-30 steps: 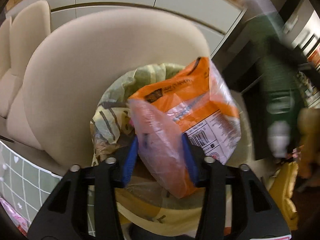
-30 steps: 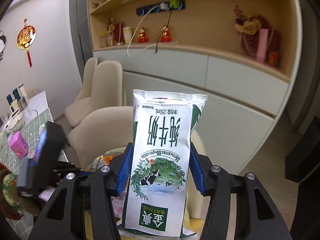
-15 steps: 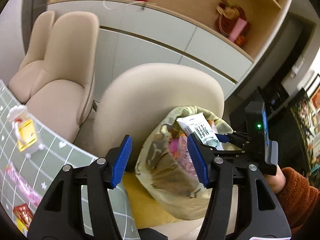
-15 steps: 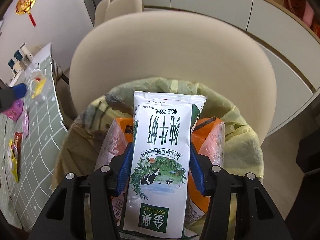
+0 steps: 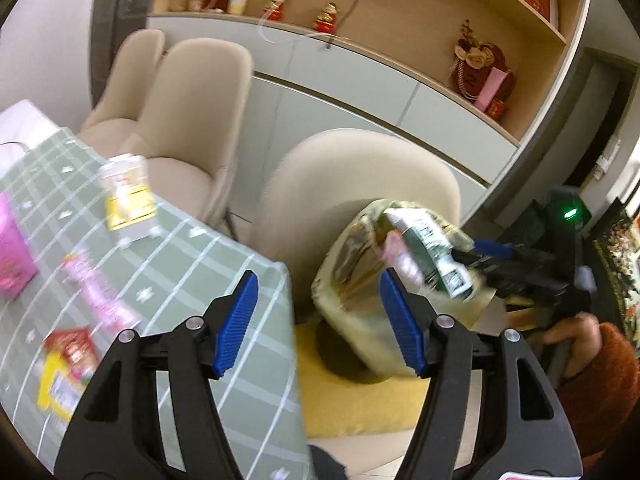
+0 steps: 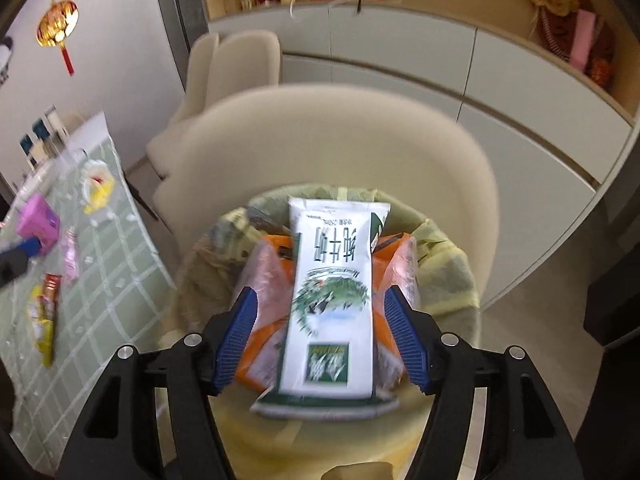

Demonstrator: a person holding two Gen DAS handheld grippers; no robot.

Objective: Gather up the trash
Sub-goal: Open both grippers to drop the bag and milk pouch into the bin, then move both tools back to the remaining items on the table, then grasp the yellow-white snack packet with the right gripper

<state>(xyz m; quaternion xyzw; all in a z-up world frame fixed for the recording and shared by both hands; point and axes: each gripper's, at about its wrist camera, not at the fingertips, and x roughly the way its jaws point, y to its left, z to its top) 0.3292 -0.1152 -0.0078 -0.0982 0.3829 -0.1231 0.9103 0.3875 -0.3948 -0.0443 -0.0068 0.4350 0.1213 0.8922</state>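
Milk carton: a white-and-green carton (image 6: 332, 300) with Chinese print, lying lengthwise between the right gripper's blue pads, over the mouth of the trash bag — gaps show on both sides, so neither pad touches it. In the left wrist view the same carton (image 5: 430, 252) sticks up out of the bag, tilted.
Orange packet: an orange snack packet (image 6: 266, 280) lies under the carton inside the bag, its edges showing on both sides.
Trash bag: a pale yellow-green bag (image 6: 444, 276), mouth open, sitting on the seat of a cream chair (image 6: 340, 136); a yellow cushion (image 5: 360, 400) lies beneath it.
Right gripper: (image 6: 324, 336) jaws spread wide, holding nothing, aimed down at the bag. From the left wrist view it (image 5: 486, 252) sits at the bag's right rim, held by a hand (image 5: 576, 340) in a rust-coloured sleeve.
Left gripper: (image 5: 320, 320) jaws spread, empty — hovering beside the bag, near the edge of the surface.
Surface: a green checked cloth (image 5: 180, 264) covers it, just left of the chair.
Other trash on the surface: a small yellow-and-white bottle (image 5: 126, 196), a pink box (image 5: 10, 252), a pink wrapper (image 5: 96, 292), a red-and-yellow packet (image 5: 68, 368); all blurred.
Beyond: two more cream chairs (image 5: 192, 92) and a white cabinet (image 5: 360, 84) with ornaments on its shelf.
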